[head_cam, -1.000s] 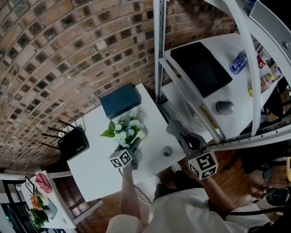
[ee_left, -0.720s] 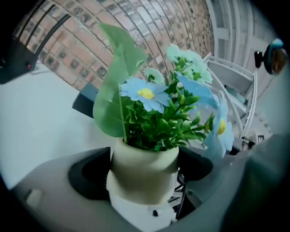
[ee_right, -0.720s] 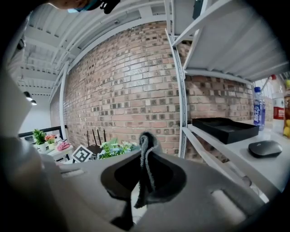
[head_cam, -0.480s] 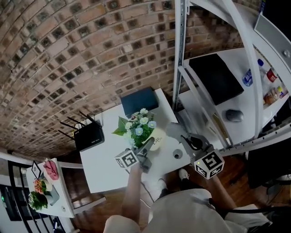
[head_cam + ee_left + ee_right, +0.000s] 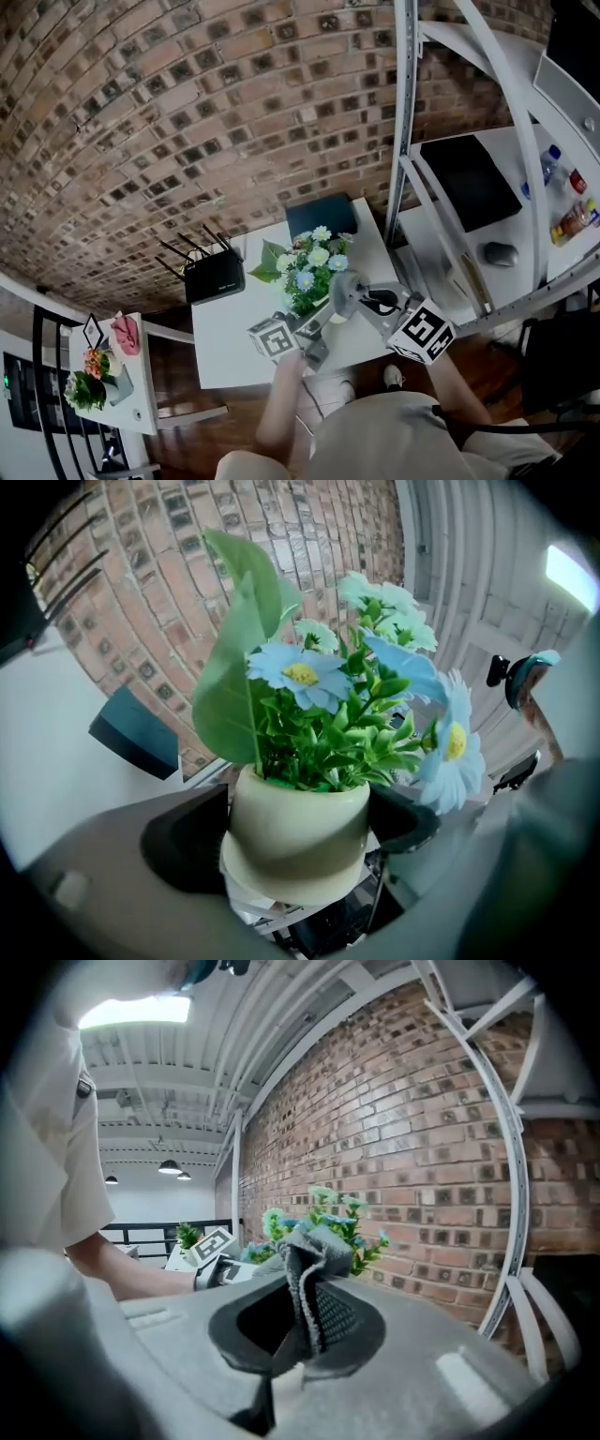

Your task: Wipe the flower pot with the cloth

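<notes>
A cream flower pot (image 5: 298, 829) with blue and white artificial flowers (image 5: 302, 673) sits between the jaws of my left gripper (image 5: 298, 850), which is shut on its sides and holds it up off the white table (image 5: 225, 337). In the head view the flower pot (image 5: 311, 270) is at centre, with the left gripper (image 5: 312, 325) just below it. My right gripper (image 5: 300, 1321) is shut on a bunched grey cloth (image 5: 317, 1279). In the head view the cloth (image 5: 342, 292) hangs right beside the pot's right side, the right gripper (image 5: 361, 298) behind it.
A black router (image 5: 214, 275) with antennas stands on the table's left. A dark blue box (image 5: 322, 214) lies at the back by the brick wall. A white metal shelf frame (image 5: 405, 141) rises at the right. A small side table (image 5: 103, 375) with a plant stands at far left.
The left gripper has lifted the pot up from the table. The right gripper has swung left with the cloth, up to the pot's side.
</notes>
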Demonstrator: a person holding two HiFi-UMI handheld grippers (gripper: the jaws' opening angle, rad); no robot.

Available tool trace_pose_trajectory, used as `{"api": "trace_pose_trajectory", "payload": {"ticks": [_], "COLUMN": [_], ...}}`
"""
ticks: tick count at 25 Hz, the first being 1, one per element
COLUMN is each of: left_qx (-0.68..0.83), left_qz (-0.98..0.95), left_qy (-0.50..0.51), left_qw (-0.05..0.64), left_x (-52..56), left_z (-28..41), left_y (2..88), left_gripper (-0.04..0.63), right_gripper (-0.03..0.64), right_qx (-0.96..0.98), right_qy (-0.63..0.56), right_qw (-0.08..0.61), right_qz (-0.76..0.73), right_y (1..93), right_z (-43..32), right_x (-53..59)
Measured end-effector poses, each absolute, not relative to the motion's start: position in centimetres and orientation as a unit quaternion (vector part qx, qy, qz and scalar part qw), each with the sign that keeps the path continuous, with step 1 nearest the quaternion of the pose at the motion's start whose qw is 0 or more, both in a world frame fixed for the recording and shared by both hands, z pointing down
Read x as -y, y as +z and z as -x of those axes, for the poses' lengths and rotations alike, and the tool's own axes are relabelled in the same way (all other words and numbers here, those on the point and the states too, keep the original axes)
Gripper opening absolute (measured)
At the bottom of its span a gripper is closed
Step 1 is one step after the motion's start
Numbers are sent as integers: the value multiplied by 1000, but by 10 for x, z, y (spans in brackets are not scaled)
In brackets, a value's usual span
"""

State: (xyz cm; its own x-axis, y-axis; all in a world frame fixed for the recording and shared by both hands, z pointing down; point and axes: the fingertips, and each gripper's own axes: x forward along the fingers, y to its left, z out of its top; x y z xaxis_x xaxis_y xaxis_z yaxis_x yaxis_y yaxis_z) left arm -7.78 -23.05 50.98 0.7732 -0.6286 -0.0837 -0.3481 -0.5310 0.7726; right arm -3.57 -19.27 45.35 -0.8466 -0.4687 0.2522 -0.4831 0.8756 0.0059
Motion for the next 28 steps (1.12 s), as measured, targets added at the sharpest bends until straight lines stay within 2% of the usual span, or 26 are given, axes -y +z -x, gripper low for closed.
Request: {"api": "trace_pose_trajectory", "payload": {"ticks": [7,12,17,24,28], "left_qx": [240,180,125,146,183], "left_qz": [-863,-851,-819,-789,-781], "left_qy": [-230,-287,-358,-419,-437], "left_qw": [381,400,430,425,407], "left_x": [203,184,171,182,193], "left_z": [80,71,66,78,87], "left_y": [479,456,436,414,405], "left_gripper": [492,492,492,491,491], "right_gripper": [-5,-5,-5,-5,-5], "right_qx": [940,941,950,968,969], "right_qy": [89,156,206,184,207], "right_qw": [87,57,-2,37,30], "right_qz": [-317,-296,-235,-165,-131], "right_y": [453,472,485,500,495], "right_z": [-3,-9,5,40,57], "right_x": [237,250,239,200,177]}}
